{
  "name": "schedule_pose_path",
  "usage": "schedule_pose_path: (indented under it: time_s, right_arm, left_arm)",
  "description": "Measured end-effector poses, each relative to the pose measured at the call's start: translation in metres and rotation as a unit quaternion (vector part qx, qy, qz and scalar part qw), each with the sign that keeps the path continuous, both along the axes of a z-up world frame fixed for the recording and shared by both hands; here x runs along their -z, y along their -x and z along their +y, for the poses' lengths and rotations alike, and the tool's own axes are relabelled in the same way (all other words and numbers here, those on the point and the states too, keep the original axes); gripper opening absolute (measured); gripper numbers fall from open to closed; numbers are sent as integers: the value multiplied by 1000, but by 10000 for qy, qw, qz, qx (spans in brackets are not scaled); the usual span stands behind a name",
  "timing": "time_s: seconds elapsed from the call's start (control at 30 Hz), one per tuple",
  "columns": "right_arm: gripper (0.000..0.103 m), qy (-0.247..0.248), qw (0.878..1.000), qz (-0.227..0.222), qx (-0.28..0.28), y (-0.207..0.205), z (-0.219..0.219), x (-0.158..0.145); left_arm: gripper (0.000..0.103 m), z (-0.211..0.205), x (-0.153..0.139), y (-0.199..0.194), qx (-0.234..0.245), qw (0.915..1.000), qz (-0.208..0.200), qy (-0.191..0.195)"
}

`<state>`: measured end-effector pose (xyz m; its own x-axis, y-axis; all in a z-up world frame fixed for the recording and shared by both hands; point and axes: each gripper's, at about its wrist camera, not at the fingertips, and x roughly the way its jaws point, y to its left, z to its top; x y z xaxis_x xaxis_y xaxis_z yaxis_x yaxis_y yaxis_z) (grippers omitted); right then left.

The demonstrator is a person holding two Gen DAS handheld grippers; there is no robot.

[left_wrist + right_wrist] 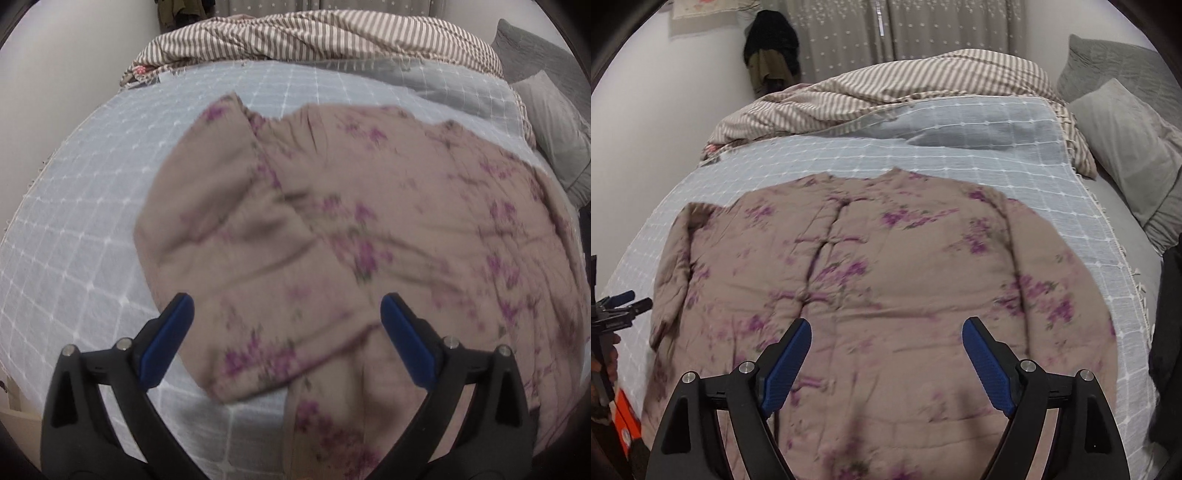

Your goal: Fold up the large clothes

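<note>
— What are the left tongs [286, 301] doing?
— Wide open, blue pads [168, 341] far apart, holding nothing.
— And the right tongs [886, 326]?
— Same. Wide open, holding nothing, pointing forward.

Jacket [886, 295] flat on the bedspread [979, 147], bunched duvet [905, 81] behind it, pillows [1126, 147] to the right, both grippers above the jacket's near edge

Both wrist views look forward and down over the bed [74, 206], toward its striped duvet [314, 37]. The left sits nearer the bed's left edge. Both share the floral jacket [886, 280].
</note>
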<state>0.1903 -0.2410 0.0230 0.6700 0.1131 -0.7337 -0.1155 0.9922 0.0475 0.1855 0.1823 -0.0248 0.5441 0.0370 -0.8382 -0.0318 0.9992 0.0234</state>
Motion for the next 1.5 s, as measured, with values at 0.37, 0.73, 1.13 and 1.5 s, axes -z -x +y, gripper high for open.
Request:
schedule_pose_path:
  time_s: [0.37,0.73,1.13,1.5]
  right_arm:
    - [85,-326,9970,681,-162,-5,43,69]
    - [85,-142,9973,713,-127,-7,56,84]
    - [85,113,9970,752,-122,-14,69,91]
    - [85,26,9971,756,-19,-21,79,92]
  left_arm:
    - [71,-20,54,4,-59,9986,287,-442]
    - [16,75,-31,4,-1013,9907,-652,-627]
    - [14,273,-99,-49,-2824,9457,-962,-1290]
    - [41,345,-39,-104,-3709,9148,-206,-1583]
